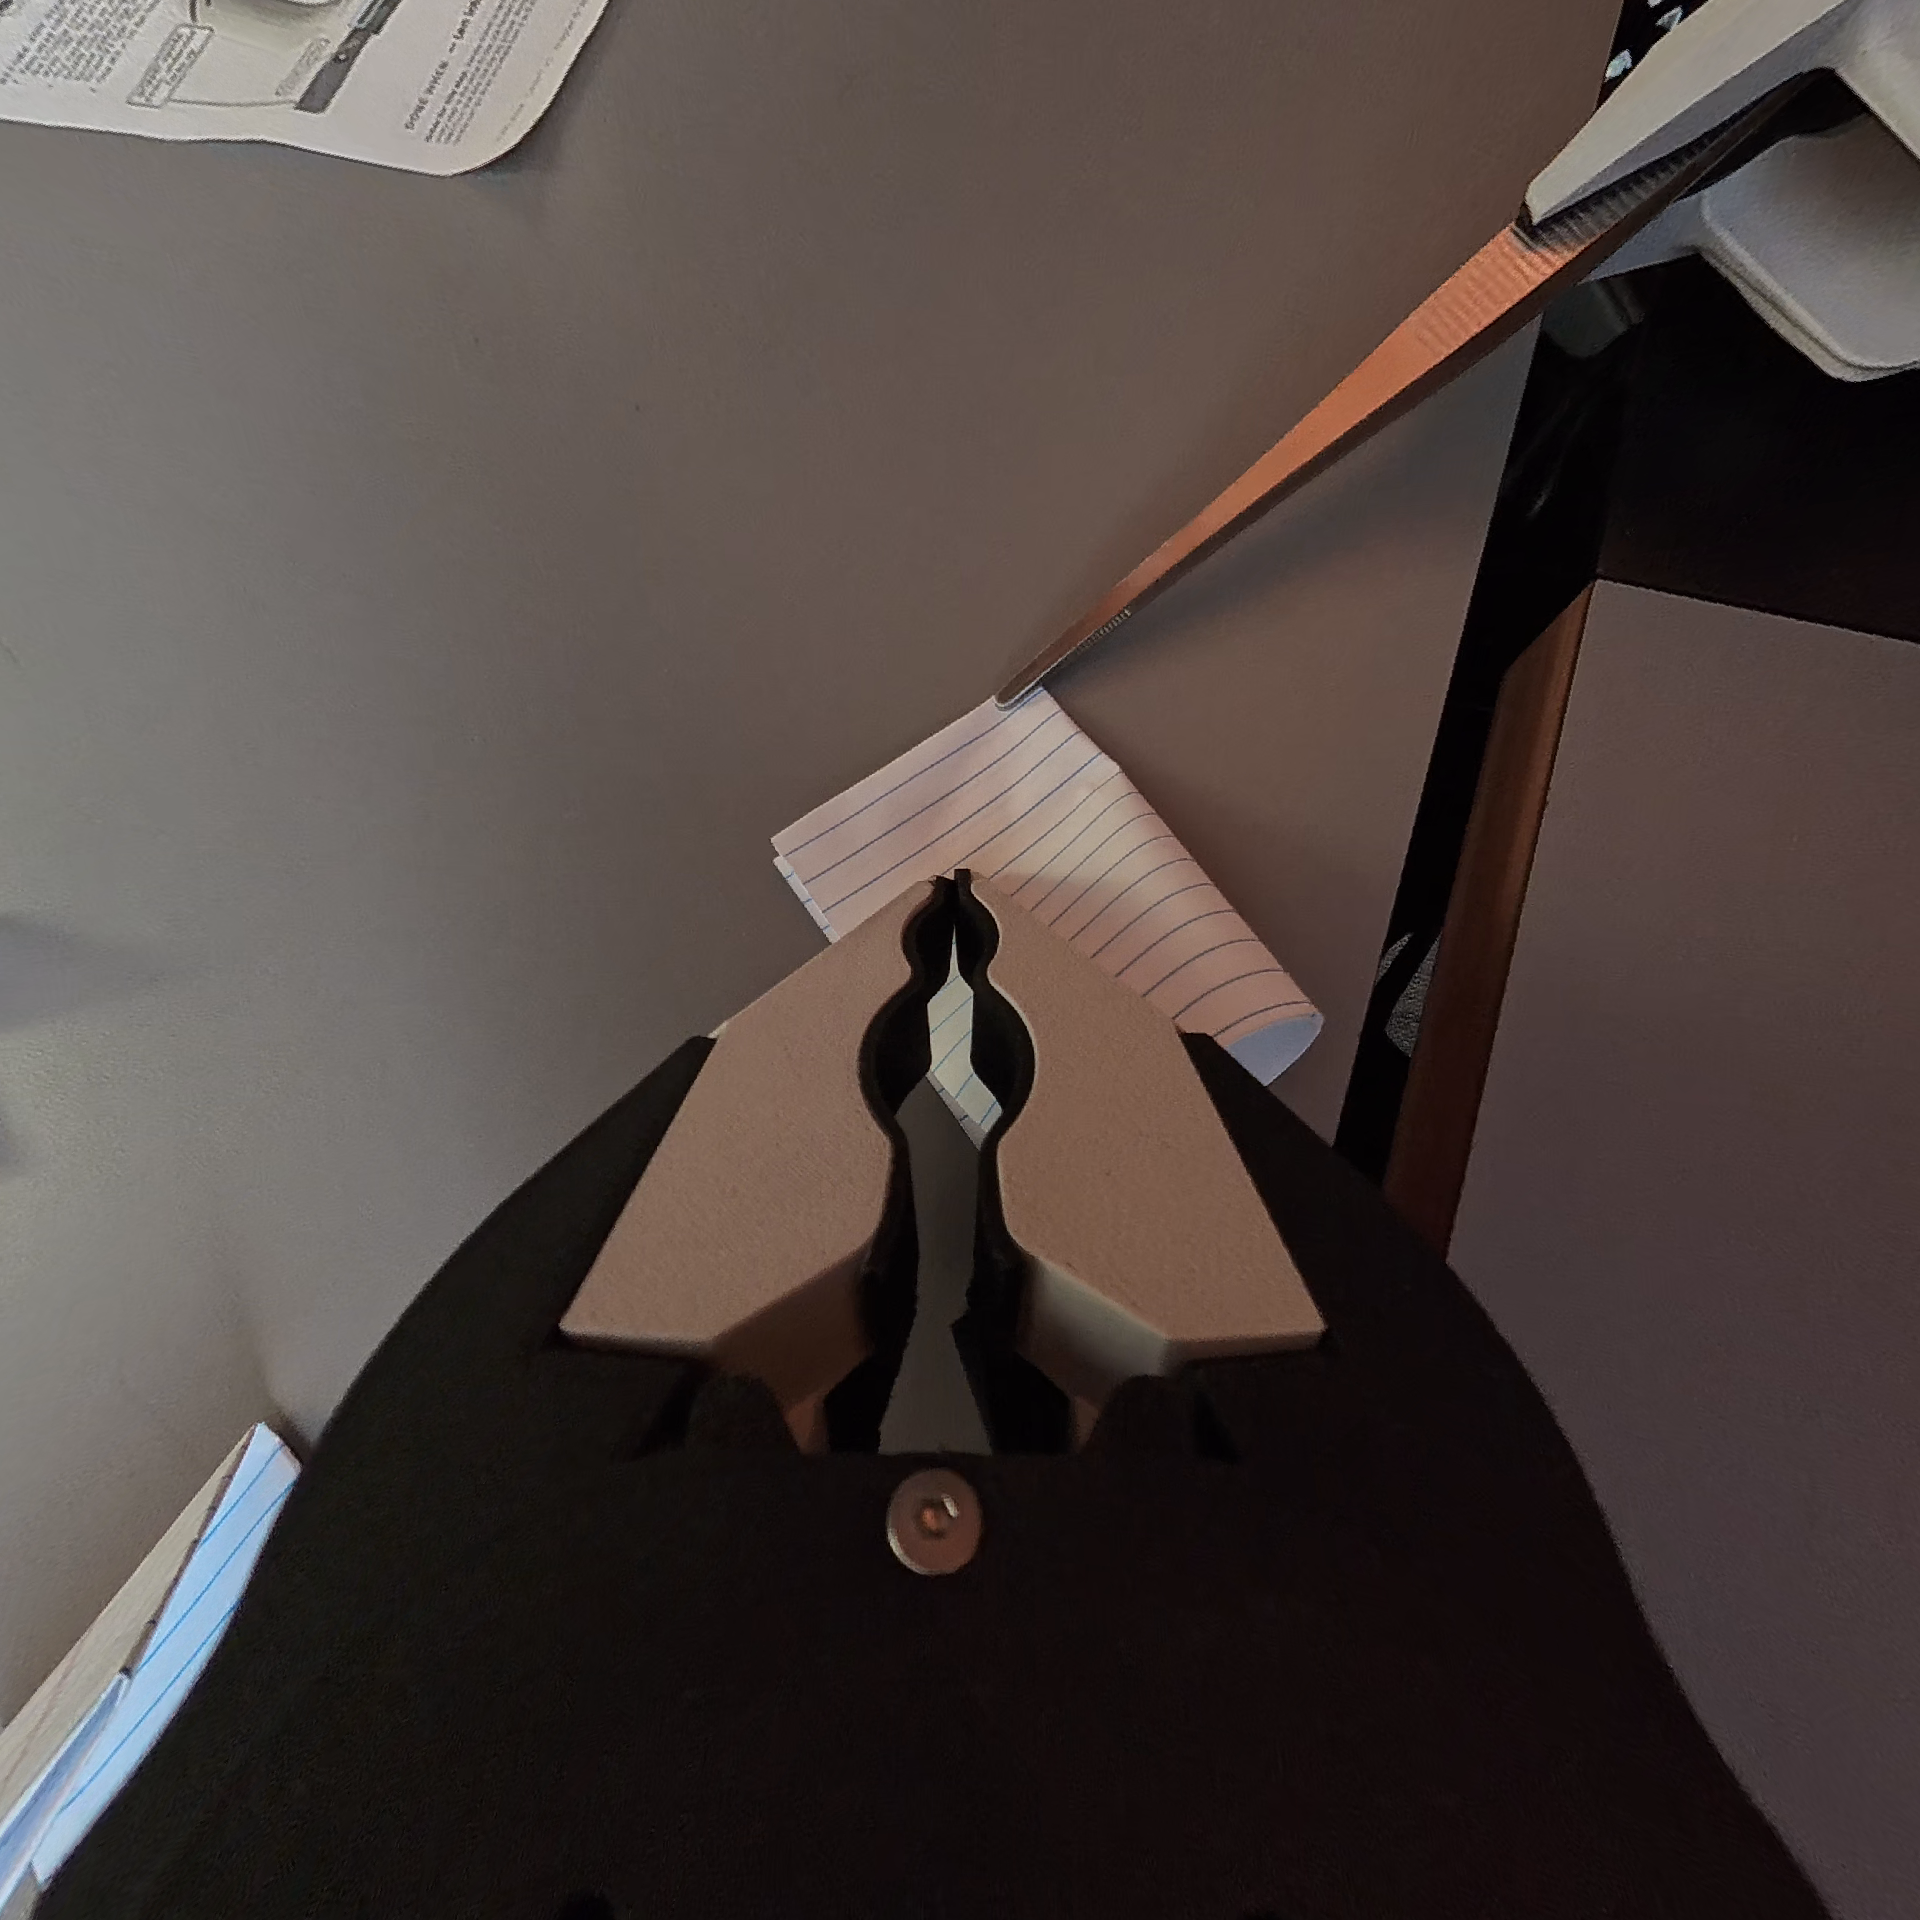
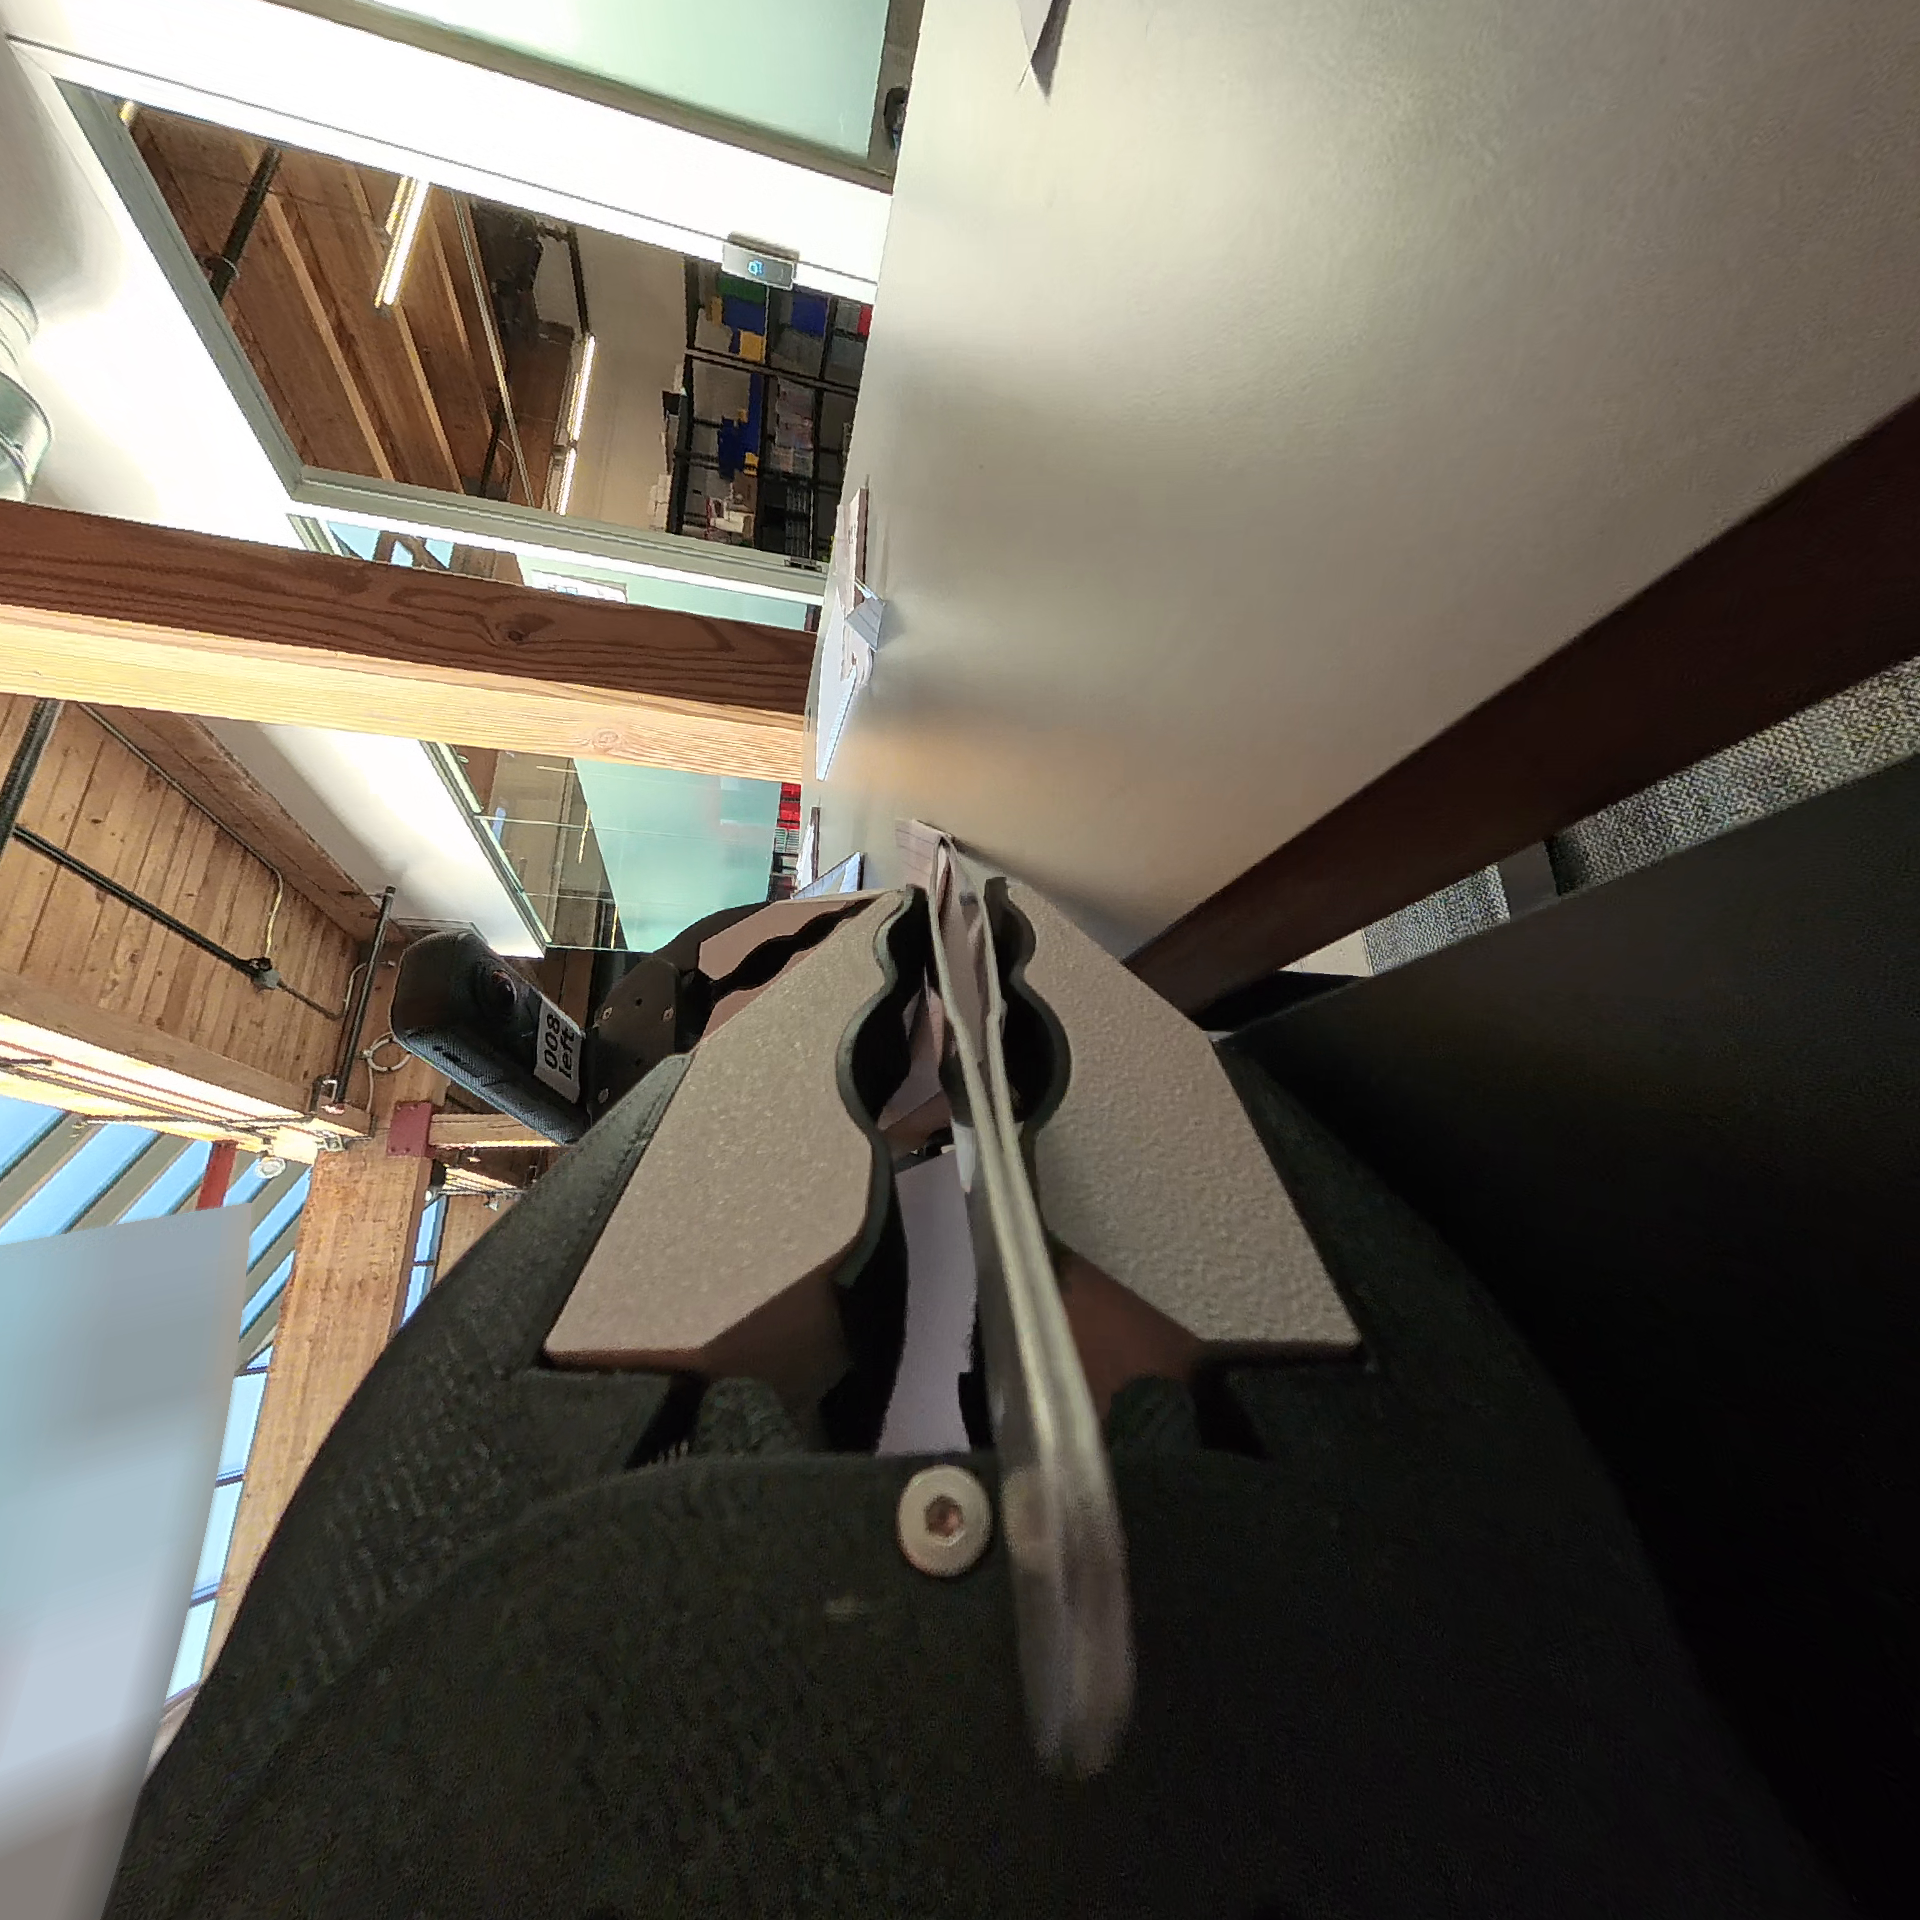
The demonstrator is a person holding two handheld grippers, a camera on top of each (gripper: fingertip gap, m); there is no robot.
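The folded, blue-lined white paper sheet (image 1: 1049,883) on the grey tabletop (image 1: 520,520) is pinned under the closed left gripper (image 1: 954,883), seemingly steadied, while long steel tweezers (image 1: 1299,436), clamped by the right gripper (image 2: 961,899), touch its far corner.

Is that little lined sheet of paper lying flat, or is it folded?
Folded. The lined paper lies doubled on the grey table, with a rounded crease at its right end, and the tweezers touch its far corner.
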